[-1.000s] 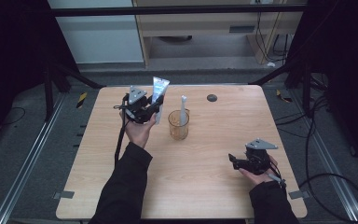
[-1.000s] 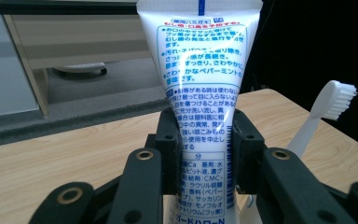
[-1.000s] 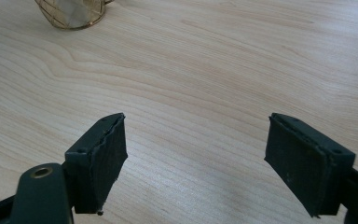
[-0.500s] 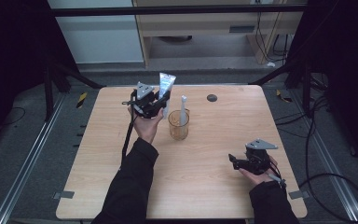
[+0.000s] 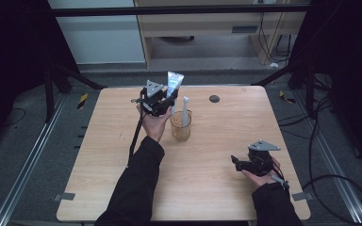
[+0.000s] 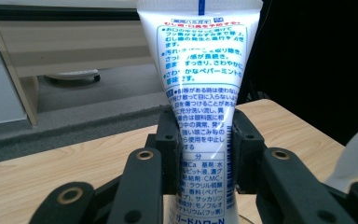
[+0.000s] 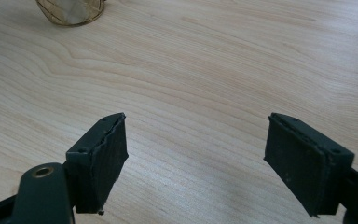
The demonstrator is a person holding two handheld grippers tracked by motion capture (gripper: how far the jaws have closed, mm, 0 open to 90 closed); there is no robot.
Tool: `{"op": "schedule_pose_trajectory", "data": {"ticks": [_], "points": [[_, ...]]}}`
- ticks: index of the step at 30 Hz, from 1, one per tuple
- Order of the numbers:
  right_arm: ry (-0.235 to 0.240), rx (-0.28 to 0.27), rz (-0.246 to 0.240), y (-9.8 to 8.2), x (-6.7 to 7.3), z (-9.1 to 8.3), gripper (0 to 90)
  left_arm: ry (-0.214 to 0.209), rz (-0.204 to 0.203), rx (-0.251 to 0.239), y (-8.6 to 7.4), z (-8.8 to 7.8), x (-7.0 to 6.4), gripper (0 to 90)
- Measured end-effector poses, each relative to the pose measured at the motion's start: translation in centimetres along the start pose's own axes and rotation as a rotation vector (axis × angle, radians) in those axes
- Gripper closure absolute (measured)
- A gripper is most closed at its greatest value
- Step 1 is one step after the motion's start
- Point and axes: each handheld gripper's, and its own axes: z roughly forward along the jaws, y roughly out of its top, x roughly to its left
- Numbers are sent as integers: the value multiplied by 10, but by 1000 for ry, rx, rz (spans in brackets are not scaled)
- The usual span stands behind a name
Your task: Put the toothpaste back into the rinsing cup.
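Left gripper (image 5: 162, 101) is pinching the toothpaste tube (image 6: 200, 93) upright just beside the amber cup (image 5: 180, 126) with the toothbrush (image 5: 185, 110), probably for lowering it inside, while the right gripper (image 7: 196, 158) is resting spread over the table (image 5: 207, 183).

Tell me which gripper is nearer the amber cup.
Left. The left gripper, holding the toothpaste tube, is just beside and above the amber cup; the right gripper, jaws open, sits at the table's near right, well away.

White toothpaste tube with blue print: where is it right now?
In the high view, the white toothpaste tube with blue print stands upright, clamped in the left gripper, above the table's far edge, just left of the amber glass cup.
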Motion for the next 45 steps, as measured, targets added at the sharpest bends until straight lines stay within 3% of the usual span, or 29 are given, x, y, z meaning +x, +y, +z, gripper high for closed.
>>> {"op": "schedule_pose_trajectory", "data": {"ticks": [19, 45], "points": [[-1, 2, -6, -1, 1, 1, 212, -25, -10, 4, -14, 21, -7, 688], [1, 6, -10, -1, 1, 2, 215, -53, -6, 45, -32, 33, -7, 679]]}}
